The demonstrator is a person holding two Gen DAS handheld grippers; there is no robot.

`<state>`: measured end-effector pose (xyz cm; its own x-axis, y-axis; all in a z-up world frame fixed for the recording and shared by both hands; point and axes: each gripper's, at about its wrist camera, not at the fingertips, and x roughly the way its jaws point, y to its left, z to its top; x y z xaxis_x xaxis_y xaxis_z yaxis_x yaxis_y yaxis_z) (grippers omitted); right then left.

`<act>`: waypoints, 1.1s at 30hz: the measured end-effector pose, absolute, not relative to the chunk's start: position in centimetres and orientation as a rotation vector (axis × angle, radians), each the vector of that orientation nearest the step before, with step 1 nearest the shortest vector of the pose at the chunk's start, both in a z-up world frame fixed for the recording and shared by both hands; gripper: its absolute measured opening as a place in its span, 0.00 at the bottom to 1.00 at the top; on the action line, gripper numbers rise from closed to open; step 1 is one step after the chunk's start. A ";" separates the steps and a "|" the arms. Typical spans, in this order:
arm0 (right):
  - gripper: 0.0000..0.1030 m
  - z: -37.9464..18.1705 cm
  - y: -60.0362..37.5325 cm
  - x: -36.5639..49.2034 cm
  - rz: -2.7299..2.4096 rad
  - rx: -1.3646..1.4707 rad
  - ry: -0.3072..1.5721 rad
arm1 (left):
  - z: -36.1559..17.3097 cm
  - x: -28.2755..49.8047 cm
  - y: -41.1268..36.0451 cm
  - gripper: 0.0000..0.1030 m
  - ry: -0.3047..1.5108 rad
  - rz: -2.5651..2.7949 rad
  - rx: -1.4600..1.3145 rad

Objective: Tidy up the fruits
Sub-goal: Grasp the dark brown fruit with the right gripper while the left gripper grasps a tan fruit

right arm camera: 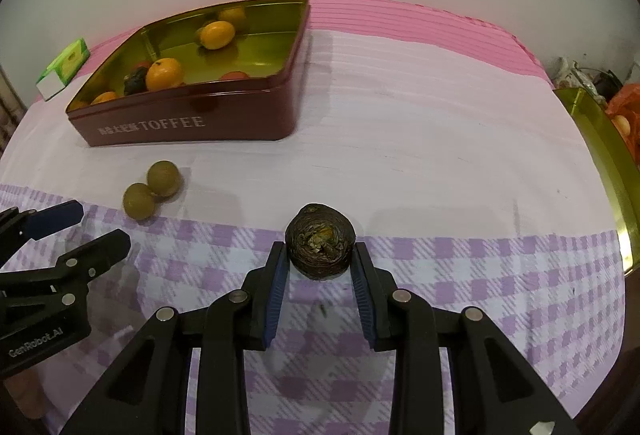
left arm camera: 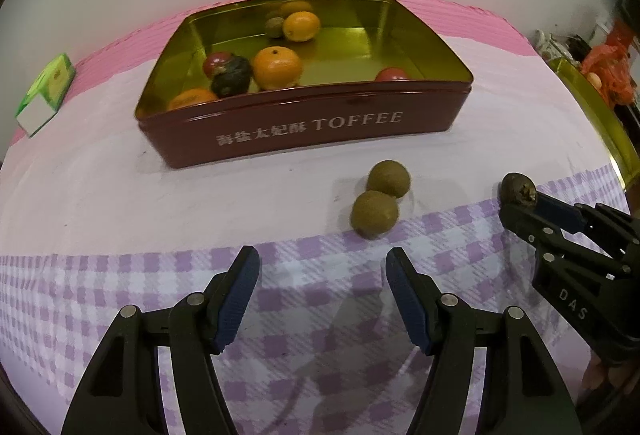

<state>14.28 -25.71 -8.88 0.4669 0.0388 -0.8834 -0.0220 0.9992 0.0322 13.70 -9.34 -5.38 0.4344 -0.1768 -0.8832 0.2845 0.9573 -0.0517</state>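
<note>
A dark red TOFFEE tin [left arm camera: 312,123] [right arm camera: 192,125] stands on the cloth and holds oranges [left arm camera: 277,68], a dark fruit [left arm camera: 231,76] and red fruits. Two brown-green kiwis [left arm camera: 375,214] [right arm camera: 139,200] lie touching each other in front of it. My left gripper [left arm camera: 322,271] is open and empty, just short of the kiwis. My right gripper [right arm camera: 320,259] is shut on a dark brown fruit [right arm camera: 321,245], held above the checked cloth; it also shows in the left wrist view [left arm camera: 519,190].
A green and white box [left arm camera: 45,91] [right arm camera: 64,68] lies left of the tin. A gold tray edge [left arm camera: 600,119] [right arm camera: 612,171] with orange bags [left arm camera: 608,71] stands at the right. The table carries a pink, white and purple checked cloth [right arm camera: 440,139].
</note>
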 end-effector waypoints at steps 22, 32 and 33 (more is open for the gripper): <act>0.29 -9.0 -28.5 13.6 -0.017 0.055 1.079 | -6.1 16.0 -12.5 0.65 1.085 -0.313 0.122; 0.29 -8.9 -28.5 13.7 -0.017 0.053 1.074 | -6.3 16.2 -12.5 0.63 1.068 -0.292 0.133; 0.29 -8.9 -28.5 13.7 -0.017 0.054 1.075 | -6.3 16.3 -12.5 0.62 1.066 -0.289 0.136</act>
